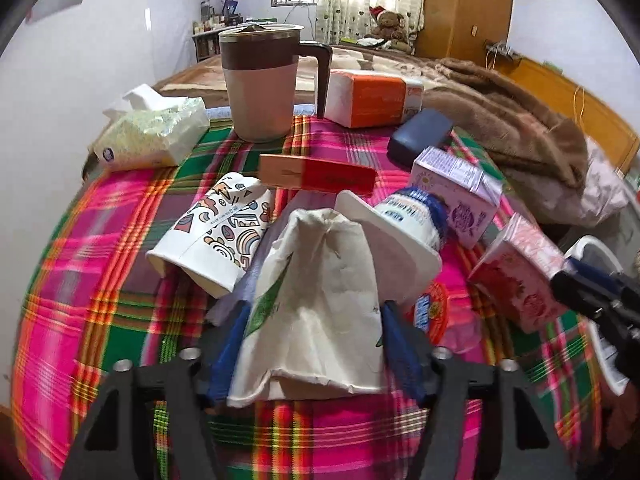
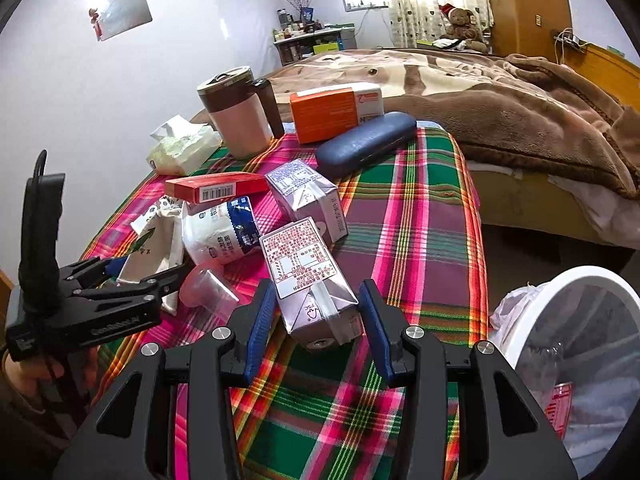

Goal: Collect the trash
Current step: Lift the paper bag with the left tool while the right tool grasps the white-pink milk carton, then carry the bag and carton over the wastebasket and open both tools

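Squeezing gently, I am holding the crumpled paper bag in my left gripper while my right gripper is bracketing the pink carton, pads apparently touching; the bin is waiting at four o'clock.

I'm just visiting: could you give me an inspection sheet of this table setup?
Surface: plaid tablecloth, crowded.
Job's things: crushed paper cup, pink carton, purple carton, yogurt bottle, patterned cup; white bin beside table.
Clutter: mug, tissue pack, glasses case, orange box, red box.
Grippers: left gripper shut on crushed paper cup; right gripper shut on pink carton.
Cables: cords at wall socket.
Surroundings: blanket-covered bed, teddy bear.
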Tool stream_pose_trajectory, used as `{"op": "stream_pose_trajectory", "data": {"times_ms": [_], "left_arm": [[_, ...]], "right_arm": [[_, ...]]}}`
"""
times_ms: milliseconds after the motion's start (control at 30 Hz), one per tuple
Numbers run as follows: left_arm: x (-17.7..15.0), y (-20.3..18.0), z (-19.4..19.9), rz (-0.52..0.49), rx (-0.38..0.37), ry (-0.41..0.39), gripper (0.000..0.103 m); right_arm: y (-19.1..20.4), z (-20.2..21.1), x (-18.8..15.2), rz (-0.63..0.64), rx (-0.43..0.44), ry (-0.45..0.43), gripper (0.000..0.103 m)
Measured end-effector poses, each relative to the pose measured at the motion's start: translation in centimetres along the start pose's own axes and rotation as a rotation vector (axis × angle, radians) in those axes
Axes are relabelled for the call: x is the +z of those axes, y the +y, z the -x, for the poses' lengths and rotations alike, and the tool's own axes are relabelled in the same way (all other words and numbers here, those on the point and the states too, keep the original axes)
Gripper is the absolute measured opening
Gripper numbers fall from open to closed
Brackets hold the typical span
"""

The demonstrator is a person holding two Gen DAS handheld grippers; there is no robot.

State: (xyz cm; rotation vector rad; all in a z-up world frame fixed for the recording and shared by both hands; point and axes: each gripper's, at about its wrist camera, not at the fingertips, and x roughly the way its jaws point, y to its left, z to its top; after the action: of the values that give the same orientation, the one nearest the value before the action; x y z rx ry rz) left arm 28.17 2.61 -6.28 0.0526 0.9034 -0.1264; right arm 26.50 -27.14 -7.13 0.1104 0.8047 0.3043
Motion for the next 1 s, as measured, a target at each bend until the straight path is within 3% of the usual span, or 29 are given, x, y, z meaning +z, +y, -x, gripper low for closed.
{"op": "stream_pose_trajectory", "data": {"times_ms": [167, 267, 600, 1000], "left_arm": [[-0.1, 0.2, 0.9, 0.01, -0.02, -0.015, 0.046], [-0.4, 0.0, 1.7, 0.012, -0.025, -0.025, 0.044], [-1.9, -0.5, 5.6, 0.027, -0.071, -0.08, 0.043], [-3.2, -1.7, 7.1, 0.024, -0.114, -0.076, 0.043]], "right_arm": [[-0.3, 0.4, -0.3, -0.01, 0.008, -0.006, 0.045], [-0.4, 0.7, -0.6, -0.01, 0.002, -0.018, 0.044], [-0.4, 2.4, -1.4, 0.002, -0.009, -0.055, 0.044], [1.5, 0.8, -2.5, 0.134, -0.025, 0.04, 0.05]]}}
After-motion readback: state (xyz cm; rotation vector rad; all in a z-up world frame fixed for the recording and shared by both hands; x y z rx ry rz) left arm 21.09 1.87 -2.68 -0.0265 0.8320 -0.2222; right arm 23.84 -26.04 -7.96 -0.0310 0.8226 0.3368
